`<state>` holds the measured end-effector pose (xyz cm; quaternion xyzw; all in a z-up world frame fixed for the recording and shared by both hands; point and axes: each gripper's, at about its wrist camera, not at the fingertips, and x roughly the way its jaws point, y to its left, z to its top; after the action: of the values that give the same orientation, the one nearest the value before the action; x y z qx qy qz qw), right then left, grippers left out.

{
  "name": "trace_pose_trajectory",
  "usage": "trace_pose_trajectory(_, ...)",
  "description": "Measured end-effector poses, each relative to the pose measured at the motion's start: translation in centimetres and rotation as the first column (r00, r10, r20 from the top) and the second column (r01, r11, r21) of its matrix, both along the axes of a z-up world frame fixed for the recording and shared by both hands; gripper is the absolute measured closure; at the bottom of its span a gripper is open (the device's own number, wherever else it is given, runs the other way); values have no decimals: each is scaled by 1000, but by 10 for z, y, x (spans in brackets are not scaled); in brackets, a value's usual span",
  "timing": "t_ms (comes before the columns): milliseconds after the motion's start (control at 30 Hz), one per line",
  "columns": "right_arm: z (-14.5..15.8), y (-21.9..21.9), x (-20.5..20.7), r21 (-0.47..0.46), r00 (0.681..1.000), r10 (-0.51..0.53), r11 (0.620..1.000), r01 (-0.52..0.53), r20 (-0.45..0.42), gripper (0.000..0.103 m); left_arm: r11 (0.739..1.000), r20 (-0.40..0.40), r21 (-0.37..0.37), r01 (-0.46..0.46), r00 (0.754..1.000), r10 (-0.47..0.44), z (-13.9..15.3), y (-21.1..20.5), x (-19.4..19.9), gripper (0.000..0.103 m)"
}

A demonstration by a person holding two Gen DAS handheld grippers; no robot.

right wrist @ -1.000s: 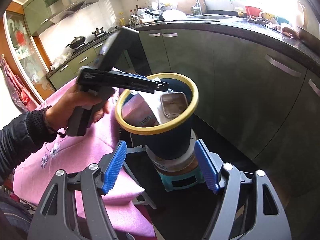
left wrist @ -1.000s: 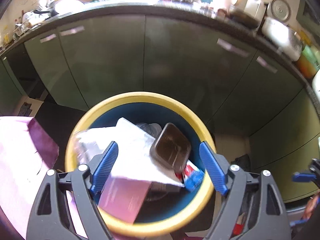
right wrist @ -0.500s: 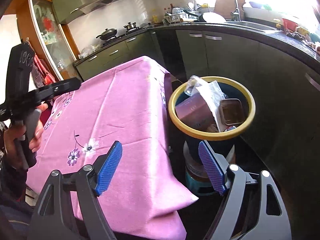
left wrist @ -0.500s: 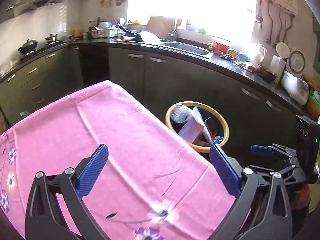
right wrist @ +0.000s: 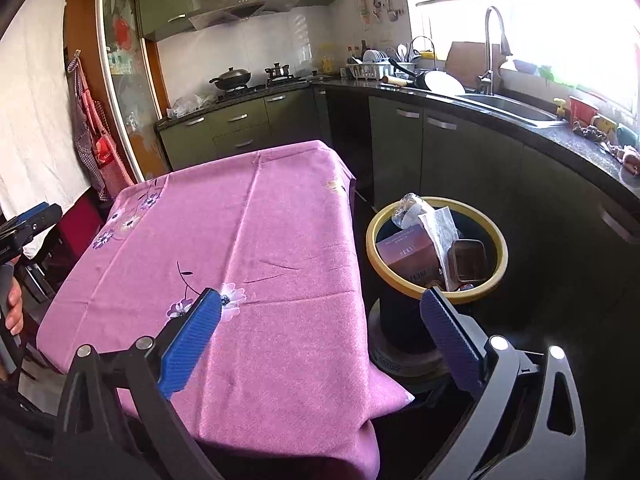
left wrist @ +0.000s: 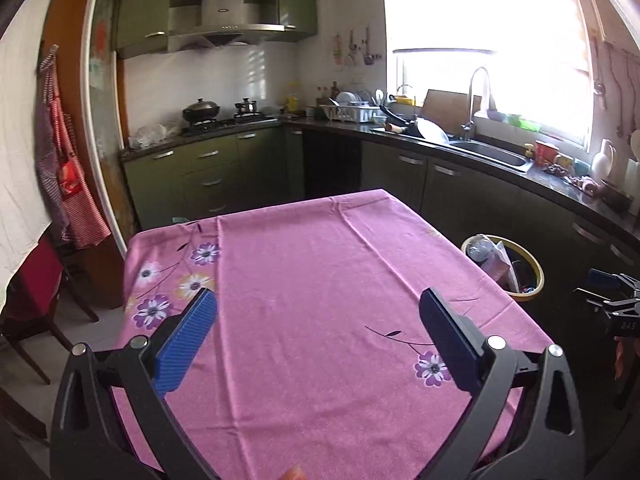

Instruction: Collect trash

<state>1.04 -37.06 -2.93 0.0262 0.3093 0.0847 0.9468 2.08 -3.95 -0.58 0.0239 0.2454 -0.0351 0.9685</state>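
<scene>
A dark blue bin with a yellow rim (right wrist: 437, 295) stands on the floor right of the table; it also shows in the left wrist view (left wrist: 536, 264). It holds a pink box (right wrist: 404, 256), white paper (right wrist: 440, 224), a crumpled clear wrapper (right wrist: 408, 206) and a brown tray (right wrist: 468, 260). My left gripper (left wrist: 318, 312) is open and empty above the pink floral tablecloth (left wrist: 320, 280). My right gripper (right wrist: 320, 312) is open and empty over the table's right edge, near the bin.
Dark green cabinets and a black counter (right wrist: 520, 120) with a sink (left wrist: 492, 152) run along the back and right. A stove with a wok (left wrist: 202, 114) is at the back. A red chair (left wrist: 36, 280) stands left of the table.
My left gripper has pulled back from over the bin to above the table, well left of it. My right gripper has also backed away and turned left.
</scene>
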Motion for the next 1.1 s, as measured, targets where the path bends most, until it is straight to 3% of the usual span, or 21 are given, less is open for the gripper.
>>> trace_pose_trajectory(167, 20, 10, -25, -30, 998, -23, 999, 25, 66, 5, 997, 28, -18, -74, 997, 75, 9, 21, -31, 6)
trace_pose_trajectory(400, 32, 14, -41, -32, 994, -44, 998, 47, 102, 5, 993, 78, -45, -109, 991, 112, 18, 37, -59, 6)
trace_pose_trajectory(1100, 29, 9, -35, -42, 993, -64, 997, 68, 100, 5, 995, 41, -53, -83, 996, 85, 12, 31, -61, 6)
